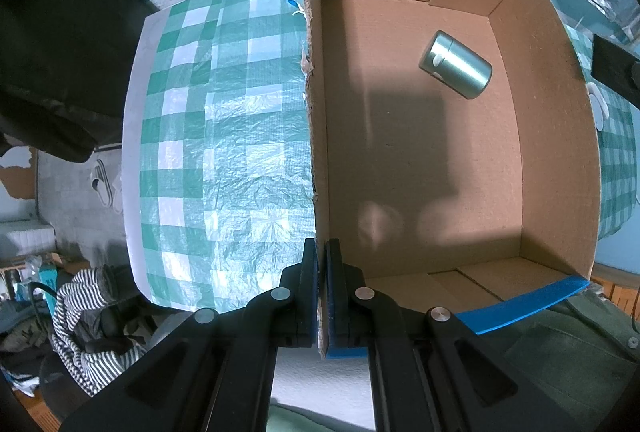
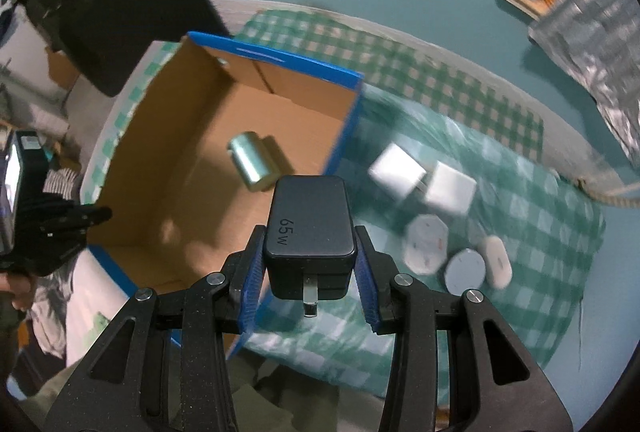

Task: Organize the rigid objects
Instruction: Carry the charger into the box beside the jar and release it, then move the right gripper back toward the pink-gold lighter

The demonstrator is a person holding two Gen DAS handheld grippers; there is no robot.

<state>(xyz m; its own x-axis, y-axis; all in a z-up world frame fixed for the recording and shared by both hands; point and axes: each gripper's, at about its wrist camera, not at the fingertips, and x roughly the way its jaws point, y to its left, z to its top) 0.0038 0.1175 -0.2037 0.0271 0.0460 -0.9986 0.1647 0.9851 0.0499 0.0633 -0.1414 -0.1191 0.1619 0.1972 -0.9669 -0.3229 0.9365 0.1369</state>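
An open cardboard box (image 1: 508,135) with blue outer walls stands on the checked cloth; a silver cylinder (image 1: 456,65) lies on its side inside. My left gripper (image 1: 321,256) is shut on the box's left wall (image 1: 318,151), pointing straight down. In the right wrist view my right gripper (image 2: 310,264) is shut on a black charger (image 2: 309,224) marked 65w, held in the air above the box's right wall (image 2: 340,147), prongs toward the camera. The silver cylinder (image 2: 252,161) shows in the box (image 2: 160,159) beyond it.
On the green checked cloth (image 2: 500,216) right of the box lie two white cube chargers (image 2: 396,169) (image 2: 450,189), a white octagonal piece (image 2: 425,244), a grey round disc (image 2: 466,272) and a white oval piece (image 2: 497,260). A silver foil bag (image 2: 592,31) lies at the far right.
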